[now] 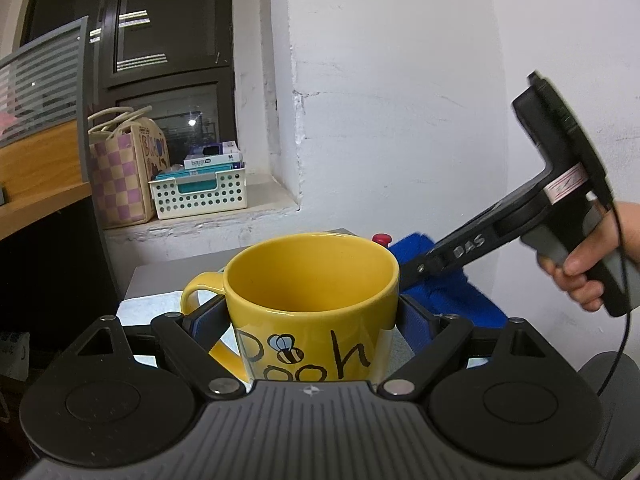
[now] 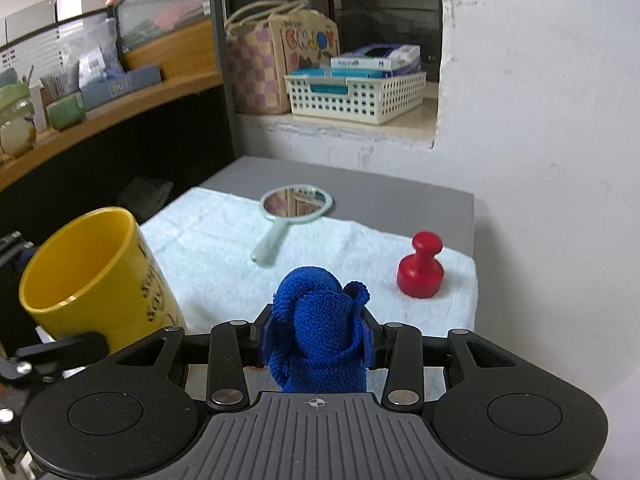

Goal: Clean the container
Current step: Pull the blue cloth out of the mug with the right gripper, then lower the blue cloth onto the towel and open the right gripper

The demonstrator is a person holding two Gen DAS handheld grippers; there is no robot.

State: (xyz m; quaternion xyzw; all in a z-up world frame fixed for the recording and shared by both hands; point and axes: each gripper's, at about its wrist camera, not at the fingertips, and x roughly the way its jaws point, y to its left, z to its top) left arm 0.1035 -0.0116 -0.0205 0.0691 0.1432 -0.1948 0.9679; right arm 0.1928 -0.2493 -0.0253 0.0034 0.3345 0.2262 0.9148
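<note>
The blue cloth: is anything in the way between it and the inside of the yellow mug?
Nothing visible. The blue cloth, clamped in the right tool, sits just right of the yellow mug, which the left tool holds. The mug's mouth is open and looks empty.

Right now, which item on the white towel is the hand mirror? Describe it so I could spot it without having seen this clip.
Start at the grey table under the wall recess, where a white towel is spread. Near the towel's far edge lies the hand mirror, flat, its handle pointing towards the camera. It is pale green with a round reflecting face, unlike the squat red knob-shaped piece standing to its right.
</note>
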